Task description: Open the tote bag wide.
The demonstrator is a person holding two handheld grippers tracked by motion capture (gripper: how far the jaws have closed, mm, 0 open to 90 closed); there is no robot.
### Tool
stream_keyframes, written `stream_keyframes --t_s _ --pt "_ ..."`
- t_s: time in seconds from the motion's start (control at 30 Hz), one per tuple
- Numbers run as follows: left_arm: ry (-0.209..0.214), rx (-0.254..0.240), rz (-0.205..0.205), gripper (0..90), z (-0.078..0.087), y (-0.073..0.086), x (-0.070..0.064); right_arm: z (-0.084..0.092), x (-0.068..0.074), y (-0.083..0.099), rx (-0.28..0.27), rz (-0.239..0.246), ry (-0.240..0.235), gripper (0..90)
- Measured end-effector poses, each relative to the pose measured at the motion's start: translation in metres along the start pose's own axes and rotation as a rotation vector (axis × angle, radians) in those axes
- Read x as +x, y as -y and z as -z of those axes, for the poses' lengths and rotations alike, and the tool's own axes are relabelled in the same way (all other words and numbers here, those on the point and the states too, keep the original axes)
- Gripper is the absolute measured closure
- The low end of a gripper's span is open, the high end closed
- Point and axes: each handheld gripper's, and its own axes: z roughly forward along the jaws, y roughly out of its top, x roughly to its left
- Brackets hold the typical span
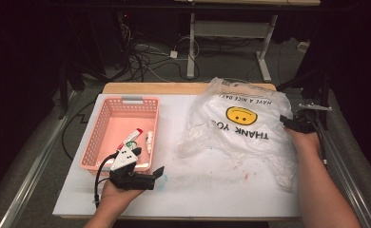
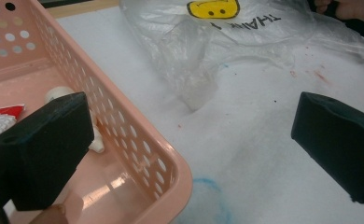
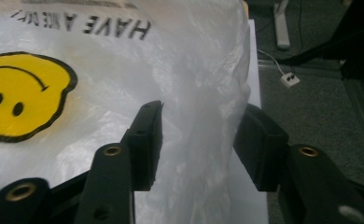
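A clear plastic bag (image 1: pixel 240 128) with a yellow smiley face and upside-down "THANK YOU" print lies crumpled on the right half of the white table. At its right edge, my right gripper (image 1: pixel 288 122) stands open with a fold of the bag (image 3: pixel 101 70) between the jaws (image 3: pixel 201 112). A pink perforated basket (image 1: pixel 98 128) sits at the left and holds a red-and-white tube (image 1: pixel 131 137) and a small white tube (image 1: pixel 149 141). My left gripper (image 1: pixel 159 172) rests near the basket's front right corner, jaws (image 2: pixel 192 112) wide open and empty. One jaw is over the basket (image 2: pixel 124 121), the other over the table.
The white table cover (image 1: pixel 198 185) carries faint red stains (image 1: pixel 245 175) and a blue smudge (image 2: pixel 208 186) near the basket corner. Beyond the table's far wooden edge (image 1: pixel 155 88) are floor cables and a desk frame (image 1: pixel 191 47). Metal rails run along both sides.
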Motion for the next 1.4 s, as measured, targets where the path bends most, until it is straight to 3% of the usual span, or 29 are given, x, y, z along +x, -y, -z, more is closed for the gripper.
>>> stream_keyframes --t_s 0.07,0.1,0.2,0.23,0.27,0.3,0.37,0.4,0.43,0.53,0.63,0.77,0.83,1.07,1.1,1.2,1.27,1.33,1.37,1.4 --pt "-0.017 -0.002 -0.003 0.0 0.002 -0.001 -0.001 0.006 0.001 0.001 -0.009 0.011 0.000 51.9" --pt "-0.019 -0.017 -0.020 0.0 0.005 -0.002 -0.005 0.021 0.003 0.007 -0.021 0.039 -0.002 50.1" --pt "-0.004 0.001 -0.033 0.0 0.004 -0.004 -0.009 0.035 0.005 0.014 -0.022 0.064 -0.013 47.6" --pt "0.001 0.013 -0.031 0.0 0.003 -0.003 -0.010 0.051 0.008 0.023 -0.038 0.075 -0.032 47.3" --pt "0.011 0.018 -0.023 0.0 0.003 -0.002 -0.010 0.051 0.008 0.023 -0.038 0.075 -0.032 47.3" --pt "0.019 0.021 -0.014 0.0 0.003 -0.001 -0.010 0.066 0.014 0.034 -0.046 0.090 -0.046 46.5" --pt "0.014 0.013 -0.001 0.0 0.004 0.002 -0.009 0.080 0.022 0.047 -0.055 0.114 -0.046 46.5" --pt "0.011 0.013 0.006 0.0 0.004 0.004 -0.009 0.080 0.022 0.047 -0.055 0.114 -0.046 46.5" --pt "0.012 0.015 0.007 0.0 0.005 0.005 -0.009 0.093 0.029 0.063 -0.065 0.109 -0.065 46.5" --pt "0.018 0.036 0.001 0.0 0.006 0.006 -0.009 0.102 0.035 0.075 -0.057 0.124 -0.077 45.1" --pt "0.020 0.006 0.018 0.0 0.010 0.009 -0.006 0.123 0.039 0.094 -0.063 0.082 -0.100 37.2" --pt "0.017 -0.007 0.017 0.0 0.014 0.013 -0.003 0.134 0.041 0.108 -0.042 0.058 -0.124 35.5" --pt "0.017 -0.017 0.020 0.0 0.015 0.015 -0.003 0.139 0.042 0.118 -0.015 0.035 -0.124 40.4" --pt "0.016 -0.031 -0.005 0.0 0.016 0.013 -0.009 0.135 0.040 0.131 0.062 0.046 -0.110 49.9" --pt "0.012 -0.029 -0.015 0.0 0.016 0.013 -0.010 0.134 0.042 0.130 0.079 0.058 -0.110 55.3" --pt "0.015 -0.023 -0.021 0.0 0.014 0.015 -0.010 0.133 0.046 0.131 0.093 0.086 -0.087 58.5" --pt "0.021 -0.023 -0.013 0.0 0.013 0.015 -0.010 0.133 0.046 0.131 0.095 0.098 -0.056 70.2" --pt "0.022 -0.021 -0.016 0.0 0.012 0.015 -0.010 0.134 0.044 0.131 0.092 0.103 -0.055 79.1" --pt "0.023 -0.020 -0.015 0.0 0.012 0.015 -0.010 0.134 0.044 0.131 0.092 0.103 -0.055 79.1" --pt "0.025 -0.018 -0.015 0.0 0.012 0.015 -0.010 0.134 0.043 0.131 0.090 0.107 -0.064 87.2"
